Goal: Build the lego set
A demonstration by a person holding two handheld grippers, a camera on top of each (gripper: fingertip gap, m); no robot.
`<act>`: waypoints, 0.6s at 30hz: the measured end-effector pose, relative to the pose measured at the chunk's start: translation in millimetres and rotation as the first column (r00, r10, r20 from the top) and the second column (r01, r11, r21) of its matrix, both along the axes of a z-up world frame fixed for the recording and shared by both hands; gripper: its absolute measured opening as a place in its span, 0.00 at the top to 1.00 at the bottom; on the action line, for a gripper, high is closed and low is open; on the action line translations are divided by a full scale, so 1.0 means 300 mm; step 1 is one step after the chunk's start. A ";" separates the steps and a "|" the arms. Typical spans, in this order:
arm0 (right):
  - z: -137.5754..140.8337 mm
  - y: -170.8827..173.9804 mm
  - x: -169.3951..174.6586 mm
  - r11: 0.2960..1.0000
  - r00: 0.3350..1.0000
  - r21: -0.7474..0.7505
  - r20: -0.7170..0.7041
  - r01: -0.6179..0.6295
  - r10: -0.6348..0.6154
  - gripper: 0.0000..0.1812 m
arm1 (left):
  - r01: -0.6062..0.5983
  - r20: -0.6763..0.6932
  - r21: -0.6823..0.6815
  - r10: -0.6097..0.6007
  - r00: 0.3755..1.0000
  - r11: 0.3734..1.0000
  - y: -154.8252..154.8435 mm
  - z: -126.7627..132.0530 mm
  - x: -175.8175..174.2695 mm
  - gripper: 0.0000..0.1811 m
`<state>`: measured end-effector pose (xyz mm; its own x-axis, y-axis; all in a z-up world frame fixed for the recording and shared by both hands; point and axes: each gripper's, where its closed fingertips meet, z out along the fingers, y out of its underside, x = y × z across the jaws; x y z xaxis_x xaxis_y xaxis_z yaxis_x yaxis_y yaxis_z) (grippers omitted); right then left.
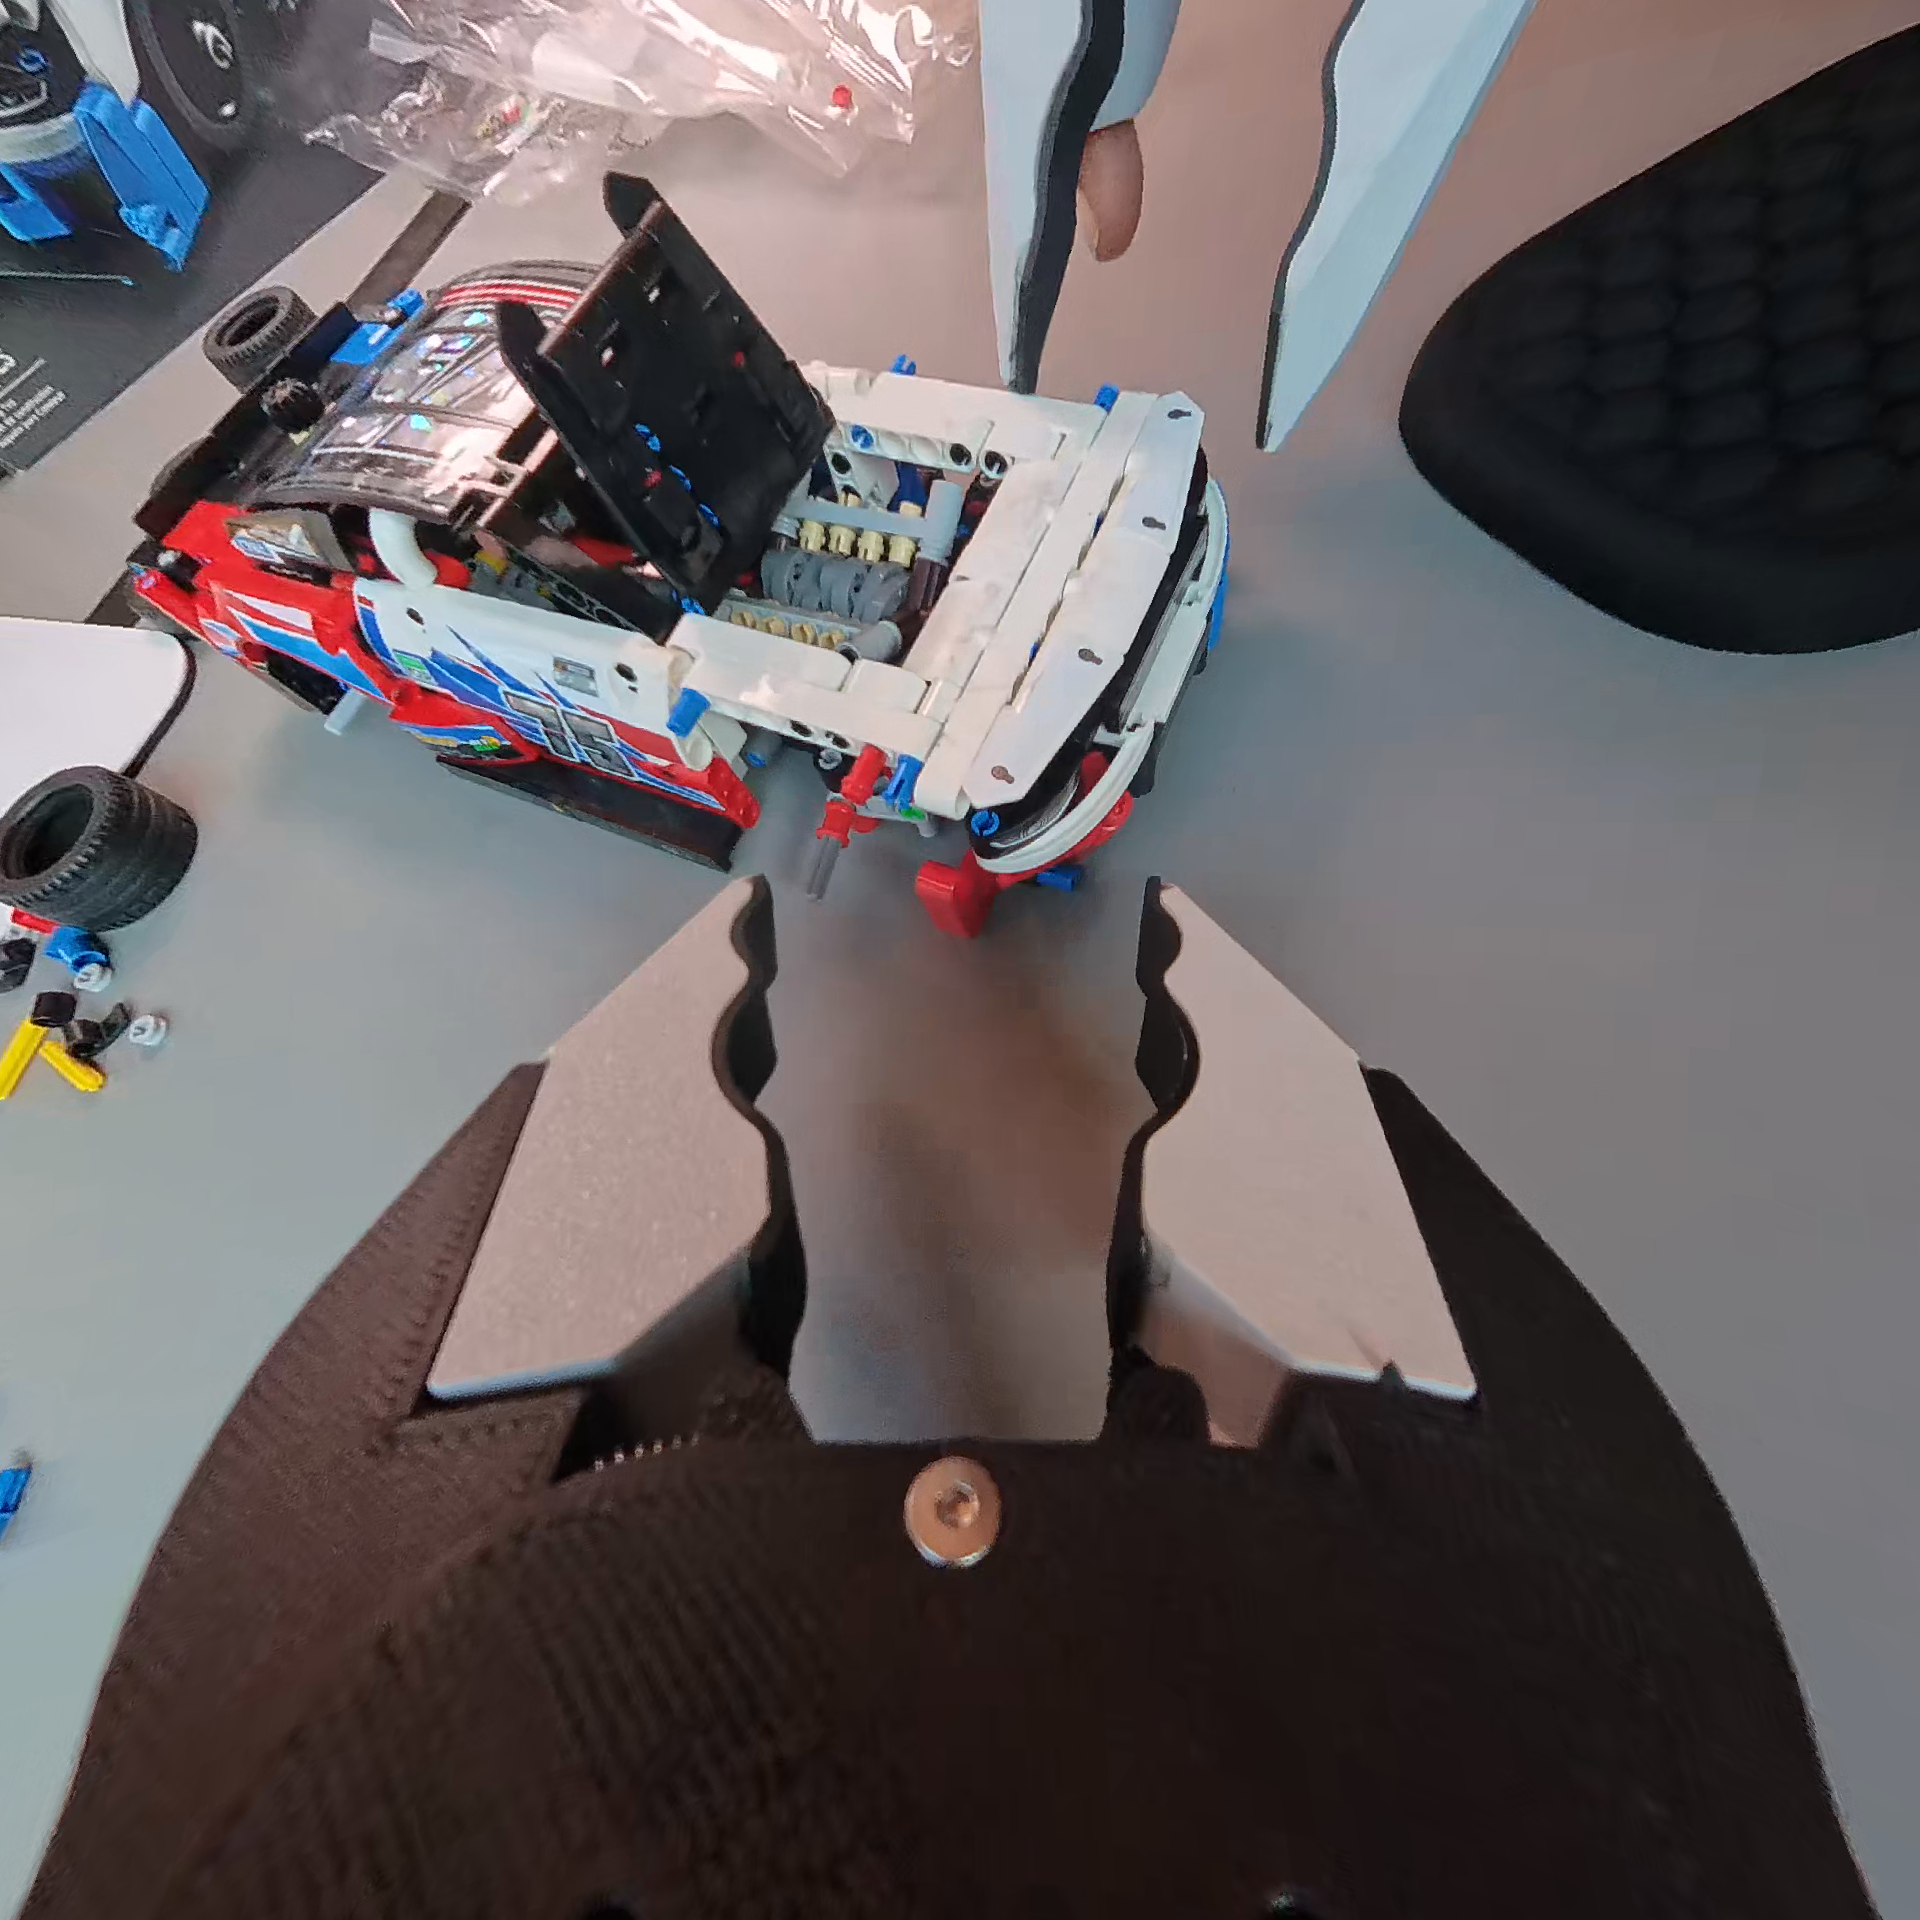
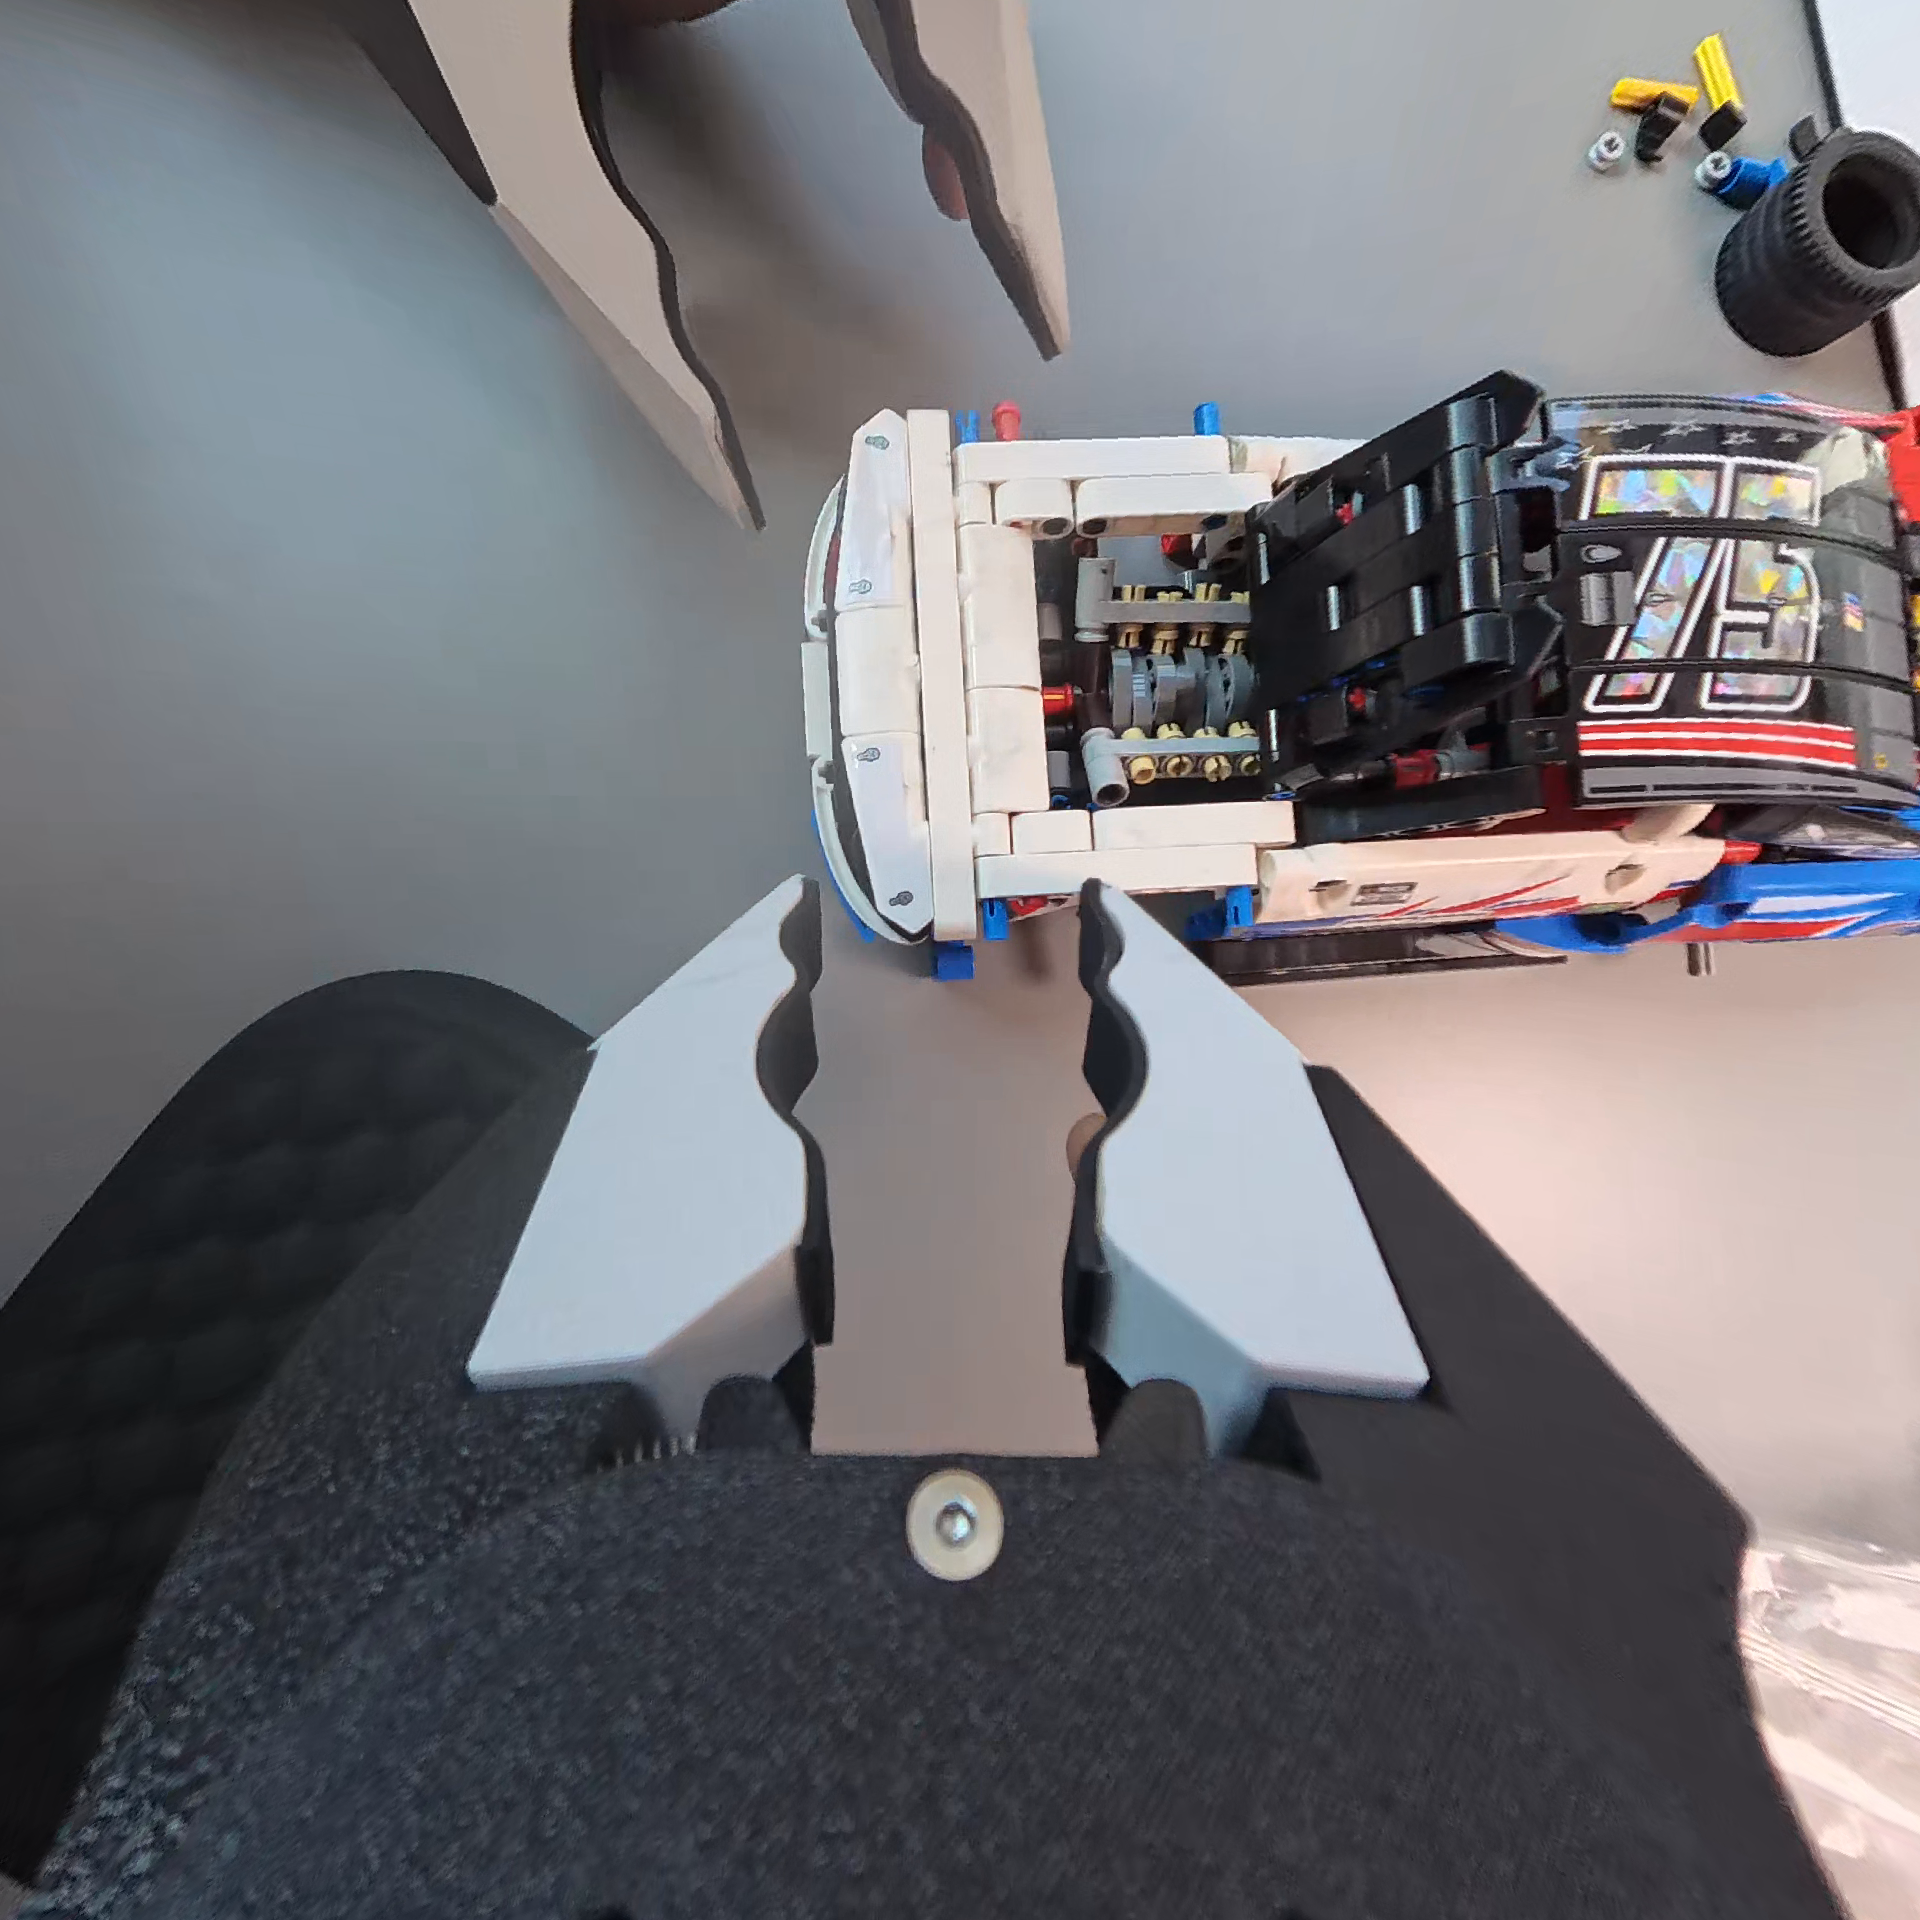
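Note:
A red, white and blue Lego race car (image 1: 582, 665) lies on the grey table (image 1: 1455, 935), its white nose pointing right. Its black hood (image 1: 665, 416) is tilted up over the grey engine (image 1: 842, 587). The front wheel wells hold no tyres. My left gripper (image 1: 954, 904) is open and empty, just short of the car's near front corner. My right gripper (image 2: 945, 904) is open and empty at the car's opposite front corner, its right fingertip (image 2: 1101, 914) beside the white side beam. From the right wrist view the car (image 2: 1091, 862) shows from above.
A loose black tyre (image 1: 94, 847) and small yellow, blue and black parts (image 1: 73, 1029) lie at the left, by a white sheet (image 1: 73, 696). A clear plastic bag (image 1: 623, 83) and a printed box (image 1: 104, 156) lie behind the car. A black mesh seat (image 1: 1714, 395) is to the right.

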<state>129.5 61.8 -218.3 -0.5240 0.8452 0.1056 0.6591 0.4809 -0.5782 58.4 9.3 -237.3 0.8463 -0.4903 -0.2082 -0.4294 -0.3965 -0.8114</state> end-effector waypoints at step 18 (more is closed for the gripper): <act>0.011 0.026 0.017 0.996 0.997 -0.062 -0.041 0.068 -0.071 0.73 | -0.027 0.020 -0.014 0.027 0.999 1.000 0.008 -0.013 -0.012 0.79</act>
<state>134.5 69.7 -215.1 -0.4599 0.8848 0.0745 0.6637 0.3983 -0.6331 54.8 11.6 -241.3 0.8632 -0.4699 -0.1846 -0.4021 -0.4188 -0.8142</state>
